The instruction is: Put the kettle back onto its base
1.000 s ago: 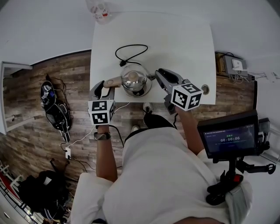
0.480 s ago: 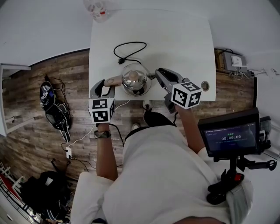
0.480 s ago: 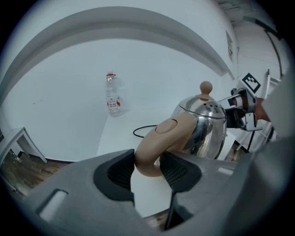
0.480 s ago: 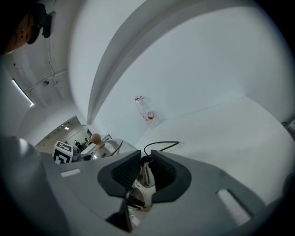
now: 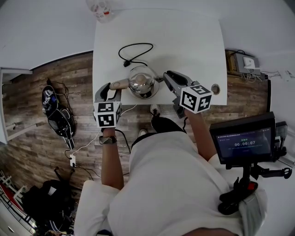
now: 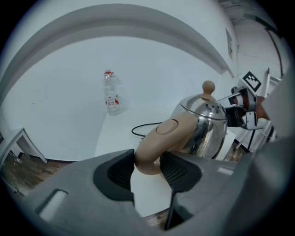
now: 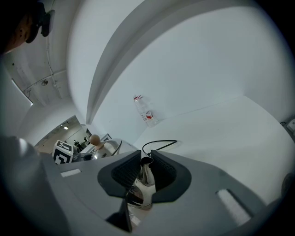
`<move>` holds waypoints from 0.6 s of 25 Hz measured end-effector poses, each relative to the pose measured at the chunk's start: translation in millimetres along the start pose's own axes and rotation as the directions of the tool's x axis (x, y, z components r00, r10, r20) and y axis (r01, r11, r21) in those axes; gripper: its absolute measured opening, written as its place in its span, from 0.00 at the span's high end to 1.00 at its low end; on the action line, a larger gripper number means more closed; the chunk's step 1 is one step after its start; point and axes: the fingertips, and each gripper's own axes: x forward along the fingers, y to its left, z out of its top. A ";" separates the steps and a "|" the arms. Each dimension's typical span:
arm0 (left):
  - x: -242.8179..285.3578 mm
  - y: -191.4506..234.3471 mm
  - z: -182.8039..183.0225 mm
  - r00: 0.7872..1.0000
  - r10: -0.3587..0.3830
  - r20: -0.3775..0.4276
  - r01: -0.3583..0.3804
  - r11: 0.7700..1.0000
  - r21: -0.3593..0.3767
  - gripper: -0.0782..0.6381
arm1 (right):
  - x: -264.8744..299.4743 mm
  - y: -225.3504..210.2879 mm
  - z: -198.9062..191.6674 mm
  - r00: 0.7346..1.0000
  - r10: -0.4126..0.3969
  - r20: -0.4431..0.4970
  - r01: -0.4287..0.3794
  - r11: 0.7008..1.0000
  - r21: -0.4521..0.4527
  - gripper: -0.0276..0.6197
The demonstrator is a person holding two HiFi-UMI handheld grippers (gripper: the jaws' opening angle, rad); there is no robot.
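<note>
Nearest is the left tongs (image 5: 110,91), at the desk's (image 5: 193,46) near edge. In the left gripper view its pads are clamped on the tan handle (image 6: 163,138) of the kettle (image 6: 205,124), one pad on each side of the handle's lower curve. The right tongs (image 5: 167,77) come in from the other side. In the right gripper view they (image 7: 145,173) are closed on the steel spout (image 7: 146,167), which stands upright between the ribbed pads. So both tongs have a hold on the kettle (image 5: 142,82) — handle on the person's left, spout on the right.

The kettle stands upright near the front edge of the desk, between the two tongs, with its lid and wooden knob (image 6: 208,86) on. The base itself cannot be made out. A dark rim shows around the kettle's foot from above, but whether that is the base, and whether the kettle is down on it or held just over it, I cannot tell.

Beyond the kettle a black cord (image 5: 136,50) loops across the desk and ends in a plug, so the base is probably right under or close to the kettle. Farther off, at the desk's far edge, stands a clear bottle (image 5: 102,9).

The step in hand looks like the placing itself — the two-sided carry is at or near its end. The next move calls for keeping the kettle level, centring its foot over the base, and lowering it straight. The tongs should part only once it sits flat, the spout side first.
</note>
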 end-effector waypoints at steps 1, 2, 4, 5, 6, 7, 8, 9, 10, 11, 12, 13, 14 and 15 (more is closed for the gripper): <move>-0.2 -0.1 -0.5 1.000 0.000 -0.001 0.000 1.000 -0.001 0.64 | -0.2 0.2 -0.4 1.000 0.001 0.000 -0.001 1.000 0.000 0.85; -0.4 0.0 -1.0 1.000 0.000 -0.001 0.000 1.000 -0.002 0.64 | -0.2 0.5 -0.4 1.000 0.003 0.001 -0.003 1.000 -0.001 0.85; -0.9 0.4 -1.2 1.000 0.002 0.002 -0.002 1.000 -0.006 0.64 | 0.0 1.2 0.4 1.000 0.008 0.004 -0.008 1.000 -0.003 0.85; -1.1 0.8 -1.0 1.000 0.003 0.004 -0.003 1.000 -0.008 0.64 | 0.2 1.7 0.8 1.000 0.011 0.005 -0.011 1.000 -0.005 0.85; -1.1 1.2 -0.8 1.000 0.004 0.005 -0.004 1.000 -0.010 0.64 | 0.5 2.0 0.9 1.000 0.014 0.006 -0.014 1.000 -0.006 0.85; -0.9 1.5 -0.8 1.000 0.004 0.005 -0.004 1.000 -0.011 0.64 | 0.8 2.1 0.7 1.000 0.016 0.006 -0.016 1.000 -0.007 0.85; -0.2 1.8 -1.2 1.000 0.003 0.002 -0.003 1.000 -0.012 0.64 | 1.2 1.7 -0.2 1.000 0.015 0.005 -0.015 1.000 -0.007 0.85; 0.9 1.8 -2.0 1.000 0.001 -0.003 -0.001 1.000 -0.013 0.64 | 1.7 0.9 -1.5 1.000 0.013 0.003 -0.013 1.000 -0.006 0.85; 2.0 1.8 -2.7 1.000 -0.001 -0.006 0.000 1.000 -0.016 0.64 | 2.0 0.0 -2.9 1.000 0.011 0.003 -0.011 1.000 -0.003 0.85; 3.0 2.0 -2.9 1.000 0.000 -0.006 0.000 1.000 -0.019 0.64 | 2.0 -0.9 -4.0 1.000 0.009 0.005 -0.009 1.000 0.000 0.85; 3.9 2.5 -2.5 1.000 0.002 -0.004 -0.003 1.000 -0.024 0.64 | 1.9 -1.5 -4.6 1.000 0.009 0.007 -0.009 1.000 0.002 0.85; 4.7 3.3 -1.8 1.000 0.006 0.001 -0.006 1.000 -0.029 0.64 | 2.1 -1.8 -5.0 1.000 0.009 0.010 -0.009 1.000 0.004 0.85; 5.6 4.4 -1.1 1.000 0.008 0.006 -0.008 0.999 -0.037 0.64 | 2.6 -2.1 -5.3 1.000 0.010 0.011 -0.010 1.000 0.005 0.85; 6.5 5.4 -0.5 1.000 0.010 0.011 -0.009 0.999 -0.047 0.64 | 3.2 -2.3 -5.5 1.000 0.010 0.011 -0.010 1.000 0.006 0.85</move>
